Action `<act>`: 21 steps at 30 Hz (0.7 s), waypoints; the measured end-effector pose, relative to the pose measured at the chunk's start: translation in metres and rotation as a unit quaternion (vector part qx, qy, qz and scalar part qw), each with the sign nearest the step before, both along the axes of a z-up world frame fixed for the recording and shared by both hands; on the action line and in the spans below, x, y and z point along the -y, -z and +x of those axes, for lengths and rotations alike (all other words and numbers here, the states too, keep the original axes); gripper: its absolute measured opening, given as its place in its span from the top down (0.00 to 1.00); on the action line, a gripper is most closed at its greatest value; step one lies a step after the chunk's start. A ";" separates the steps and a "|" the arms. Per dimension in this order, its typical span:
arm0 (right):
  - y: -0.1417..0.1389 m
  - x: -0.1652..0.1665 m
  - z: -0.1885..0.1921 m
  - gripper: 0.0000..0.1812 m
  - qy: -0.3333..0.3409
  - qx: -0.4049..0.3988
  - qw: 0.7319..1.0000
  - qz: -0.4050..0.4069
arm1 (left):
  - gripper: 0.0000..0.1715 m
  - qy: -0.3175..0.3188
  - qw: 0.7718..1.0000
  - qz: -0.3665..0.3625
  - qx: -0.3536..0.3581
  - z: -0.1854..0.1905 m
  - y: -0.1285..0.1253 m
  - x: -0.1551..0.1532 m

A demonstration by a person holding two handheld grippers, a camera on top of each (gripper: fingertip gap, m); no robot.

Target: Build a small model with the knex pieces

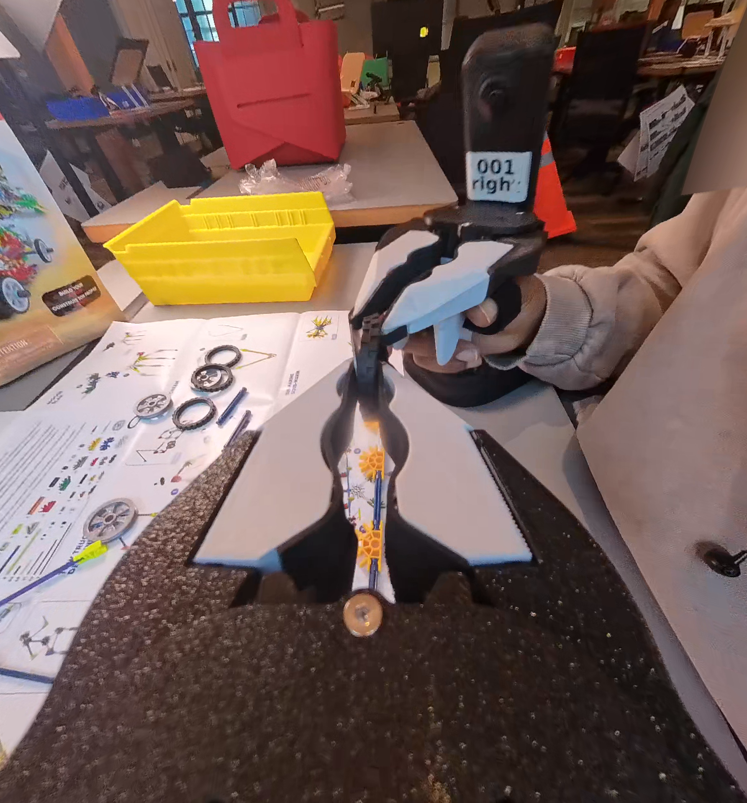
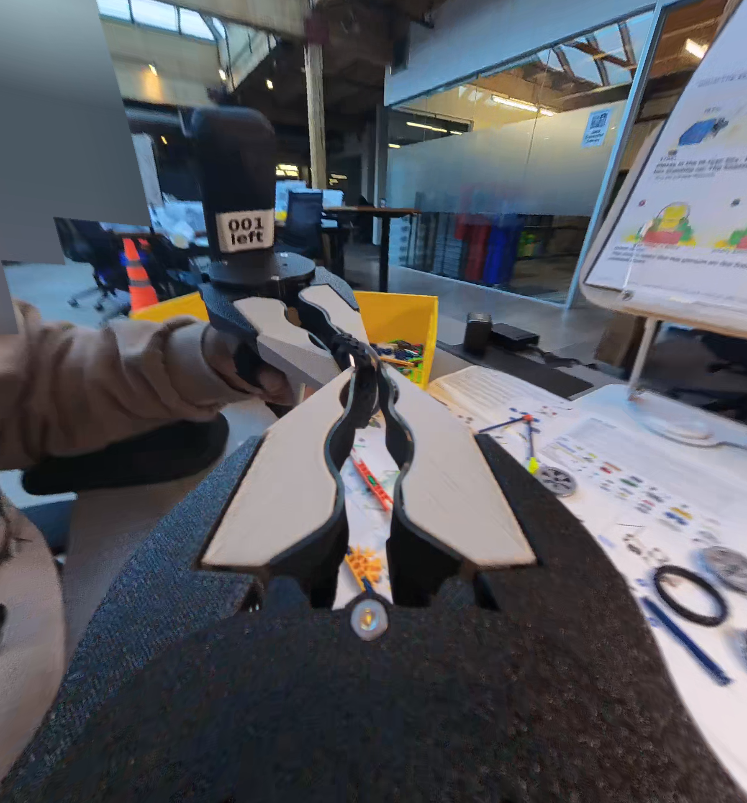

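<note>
A small black ridged tyre (image 1: 369,347) is held in the air between both grippers. My left gripper (image 1: 366,378) is shut on it from below in its own view. My right gripper (image 1: 365,330), held in a hand with a beige sleeve, is shut on the same tyre from the upper right. In the right wrist view my right gripper (image 2: 365,373) pinches the tyre (image 2: 354,347) at its fingertips, and the left gripper (image 2: 341,343) grips it from the far left. Below lie yellow connectors on a blue rod (image 1: 370,504) on the instruction sheet (image 1: 167,456).
On the sheet lie loose tyres (image 1: 223,356), grey wheels (image 1: 110,519) and blue rods (image 1: 231,406). An empty yellow bin (image 1: 223,252), a red bag (image 1: 276,87) and the toy box (image 1: 15,260) stand behind. A yellow bin of parts (image 2: 402,343) and a board on a stand (image 2: 689,174) show in the right wrist view.
</note>
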State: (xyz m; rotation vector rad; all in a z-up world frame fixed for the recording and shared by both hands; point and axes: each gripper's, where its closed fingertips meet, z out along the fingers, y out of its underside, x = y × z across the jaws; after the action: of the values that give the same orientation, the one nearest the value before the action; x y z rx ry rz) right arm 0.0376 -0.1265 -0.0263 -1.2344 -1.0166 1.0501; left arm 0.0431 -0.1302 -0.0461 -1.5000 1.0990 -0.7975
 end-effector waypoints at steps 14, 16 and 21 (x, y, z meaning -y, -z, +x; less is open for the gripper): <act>0.010 0.014 -0.005 0.95 0.034 0.103 0.976 0.188 | 0.97 0.019 0.999 -0.015 -0.022 0.006 0.015 0.014; 0.009 0.013 -0.005 0.96 0.039 0.094 0.980 0.171 | 0.97 0.014 1.000 -0.018 -0.008 0.005 0.012 0.012; 0.013 0.015 -0.006 0.96 0.034 0.080 0.989 0.123 | 0.96 0.006 1.000 -0.007 0.002 0.004 0.013 0.015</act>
State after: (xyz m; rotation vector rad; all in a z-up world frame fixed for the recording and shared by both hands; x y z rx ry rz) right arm 0.0314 -0.1411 -0.0393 -1.1537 -1.1809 0.7567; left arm 0.0476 -0.1450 -0.0589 -1.5037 1.1016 -0.8173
